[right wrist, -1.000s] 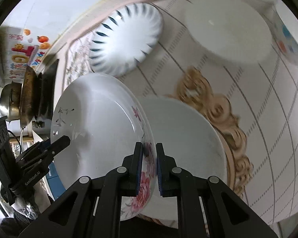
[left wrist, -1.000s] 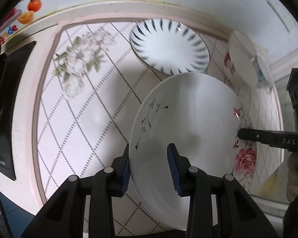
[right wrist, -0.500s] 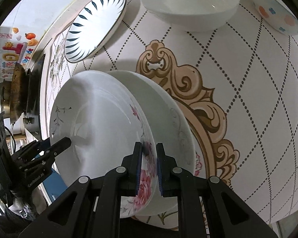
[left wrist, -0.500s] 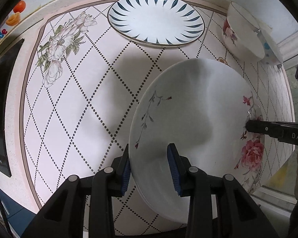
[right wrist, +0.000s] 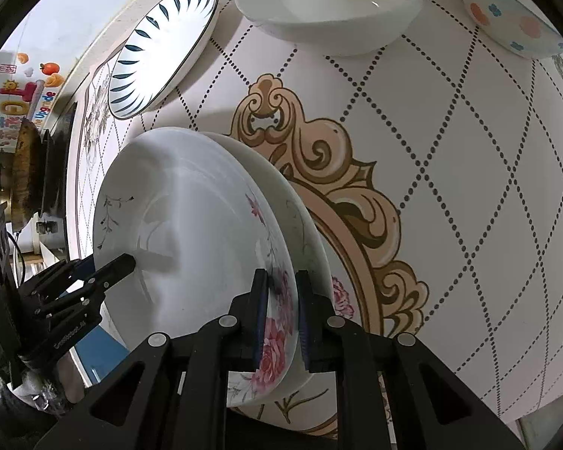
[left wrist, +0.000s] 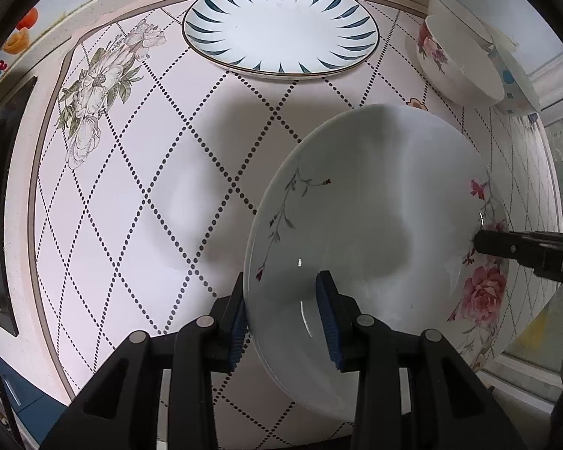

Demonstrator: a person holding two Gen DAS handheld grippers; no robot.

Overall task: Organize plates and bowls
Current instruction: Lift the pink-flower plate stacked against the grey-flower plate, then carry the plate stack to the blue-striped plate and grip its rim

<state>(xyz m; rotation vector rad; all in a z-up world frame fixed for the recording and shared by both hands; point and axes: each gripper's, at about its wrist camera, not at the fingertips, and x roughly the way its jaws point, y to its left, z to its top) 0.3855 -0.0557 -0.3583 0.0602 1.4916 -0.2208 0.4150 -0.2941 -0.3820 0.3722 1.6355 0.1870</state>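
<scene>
Both claws, left point(left wrist: 283, 317) and right point(right wrist: 280, 322), clamping opposite rims of rose plate point(right wrist: 191, 240), directly above matching plate point(right wrist: 311, 240).

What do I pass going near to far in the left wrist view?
Left gripper → rose plate it grips → bare patterned tabletop → blue-striped plate near the back edge.
</scene>
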